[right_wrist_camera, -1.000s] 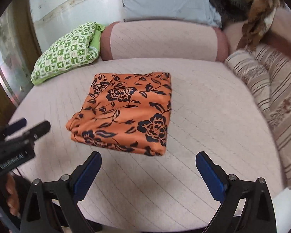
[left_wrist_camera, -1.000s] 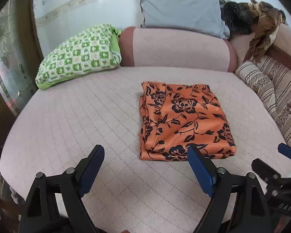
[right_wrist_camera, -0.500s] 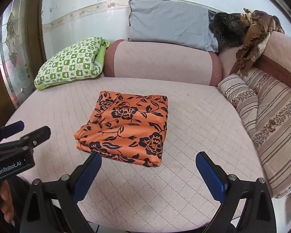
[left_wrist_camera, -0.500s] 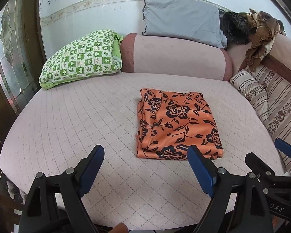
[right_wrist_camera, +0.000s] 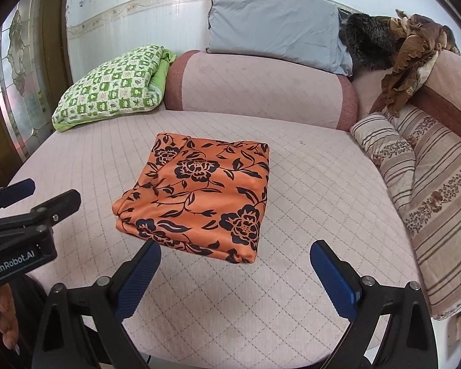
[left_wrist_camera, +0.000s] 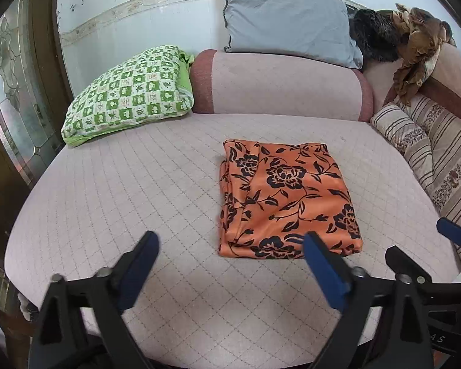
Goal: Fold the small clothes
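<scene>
only "genrobot.ai" on the left gripper (right_wrist_camera: 24, 196), both grippers' fingers released, clear of the folded orange floral cloth (right_wrist_camera: 199, 193)

Ahead of the hand-held gripper, a quilted pink sofa seat (left_wrist_camera: 113, 203) spreads out. Far ahead-left leans a green checked pillow (left_wrist_camera: 129, 92); a grey pillow (left_wrist_camera: 285, 21) tops the backrest; striped cushions (right_wrist_camera: 430, 178) line the right.

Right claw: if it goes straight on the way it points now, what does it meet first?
Probably the folded orange cloth, at its near edge. The right claw is open and empty, aimed down at the pink bed cover; depth is unclear, so it may touch the cover first.
</scene>
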### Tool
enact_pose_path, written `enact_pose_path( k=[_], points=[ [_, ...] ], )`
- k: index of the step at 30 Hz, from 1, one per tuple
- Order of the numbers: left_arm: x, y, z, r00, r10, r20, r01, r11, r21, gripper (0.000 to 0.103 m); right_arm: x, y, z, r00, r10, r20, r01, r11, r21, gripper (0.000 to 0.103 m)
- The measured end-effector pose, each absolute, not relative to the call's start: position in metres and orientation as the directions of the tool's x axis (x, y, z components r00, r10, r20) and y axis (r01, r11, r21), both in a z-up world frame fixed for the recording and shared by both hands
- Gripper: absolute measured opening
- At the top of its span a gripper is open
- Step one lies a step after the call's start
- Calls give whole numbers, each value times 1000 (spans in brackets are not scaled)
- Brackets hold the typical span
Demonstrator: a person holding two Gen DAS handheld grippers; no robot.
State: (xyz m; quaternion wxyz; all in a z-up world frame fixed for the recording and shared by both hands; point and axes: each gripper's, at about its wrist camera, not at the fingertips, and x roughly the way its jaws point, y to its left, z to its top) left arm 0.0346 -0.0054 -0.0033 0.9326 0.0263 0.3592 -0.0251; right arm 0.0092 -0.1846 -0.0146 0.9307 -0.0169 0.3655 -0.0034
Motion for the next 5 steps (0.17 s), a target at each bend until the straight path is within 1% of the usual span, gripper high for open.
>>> enact_pose_path(
  k=[2, 5],
  points=[
    [38, -4, -4, 738, -56, -673, 74, 997, -2, 100, 12, -185, -15, 731, -16, -682, -8, 999, -33, 99],
    [45, -6, -5, 733, -53, -678, 75, 997, 3, 100, 17, -185, -15, 731, -19, -682, -7, 999, -35, 99]
  ],
)
